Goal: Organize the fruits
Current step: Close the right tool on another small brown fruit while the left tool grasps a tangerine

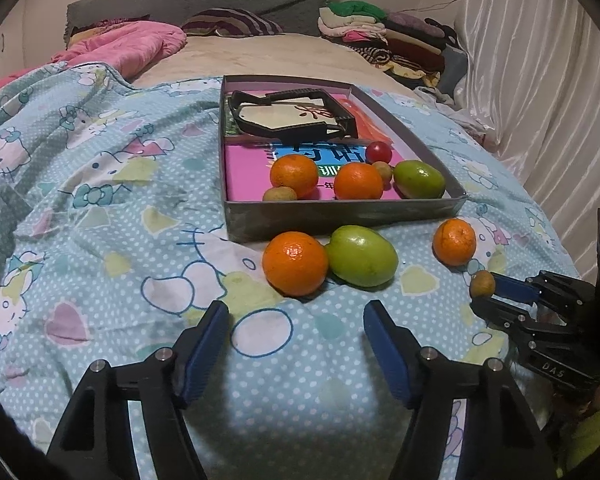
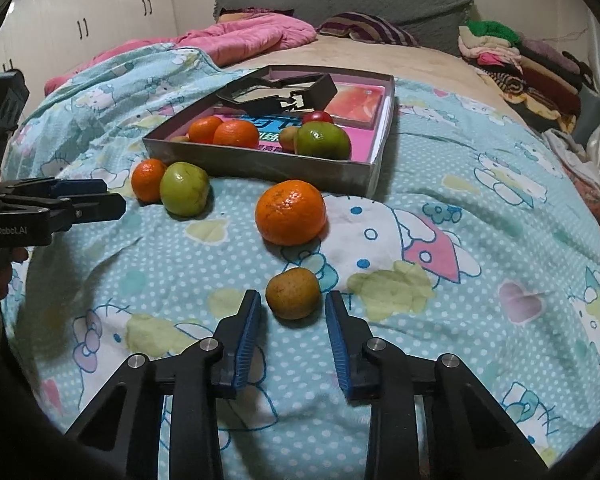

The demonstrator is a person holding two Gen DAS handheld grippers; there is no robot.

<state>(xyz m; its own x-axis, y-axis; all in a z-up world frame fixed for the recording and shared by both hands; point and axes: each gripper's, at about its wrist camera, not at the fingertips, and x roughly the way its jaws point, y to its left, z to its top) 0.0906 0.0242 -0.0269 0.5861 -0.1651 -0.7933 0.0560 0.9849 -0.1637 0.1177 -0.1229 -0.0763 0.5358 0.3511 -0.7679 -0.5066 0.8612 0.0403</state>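
A shallow grey box (image 1: 340, 216) lies on the bed, on a light blue bedsheet (image 1: 100, 200) with cartoon cats. Inside the box, near its front wall, there are two mandarins (image 1: 294, 175), a green fruit (image 1: 419, 179) in the front right corner, a red cherry tomato (image 1: 378, 152) behind it, and two small brownish fruits; they rest on a pink book (image 1: 244, 168). A black plastic frame (image 1: 292, 116) lies in the back part of the box.

On the bedsheet, just in front of the box's front wall, a mandarin (image 1: 295, 263) and a green fruit (image 1: 362, 256) touch each other. Another mandarin (image 1: 454, 241) lies apart from them, near the front right corner of the box.

The left gripper (image 1: 296, 316) hovers over the bedsheet just before the touching pair; its blue pads stand apart and nothing is between them.

The right gripper (image 2: 293, 304) is low over the bedsheet. A small brownish-green fruit (image 2: 293, 293) sits between its fingers. In the right wrist view a narrow gap shows on each side of the fruit, so the pads do not press it. In the left wrist view the fruit (image 1: 482, 284) appears at the tips of this gripper.

A pink quilt (image 2: 252, 38) and a pile of folded clothes (image 1: 380, 36) lie at the far end of the bed.
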